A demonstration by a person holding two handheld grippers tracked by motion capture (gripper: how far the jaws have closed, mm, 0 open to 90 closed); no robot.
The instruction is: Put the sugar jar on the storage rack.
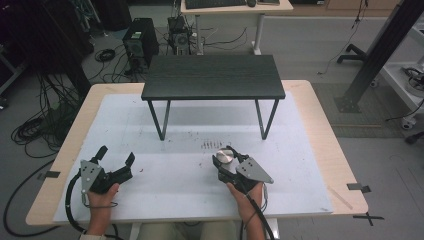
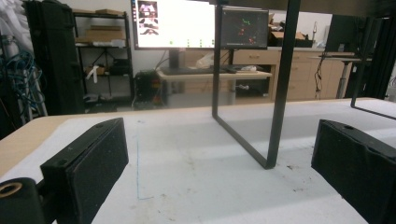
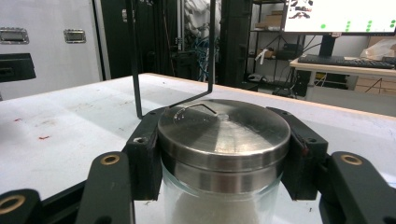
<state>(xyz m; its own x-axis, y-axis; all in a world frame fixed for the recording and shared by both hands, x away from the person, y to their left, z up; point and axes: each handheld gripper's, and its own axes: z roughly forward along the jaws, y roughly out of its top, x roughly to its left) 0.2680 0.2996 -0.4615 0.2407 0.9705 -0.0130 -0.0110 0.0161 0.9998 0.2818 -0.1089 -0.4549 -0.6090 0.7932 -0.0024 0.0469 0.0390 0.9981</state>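
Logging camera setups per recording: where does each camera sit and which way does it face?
High view: above the person's side, looking forward and down on the white table; both forearms show.
Left gripper view: low along its open fingers toward the black stand.
Right gripper view: along fingers clamping the jar.
All share the stand.

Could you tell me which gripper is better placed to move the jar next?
Right: the right gripper already clamps the jar at its lid. The left gripper is open, well apart from it.

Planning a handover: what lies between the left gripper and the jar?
Bare white tabletop, in the high view, separates the left gripper from the jar.
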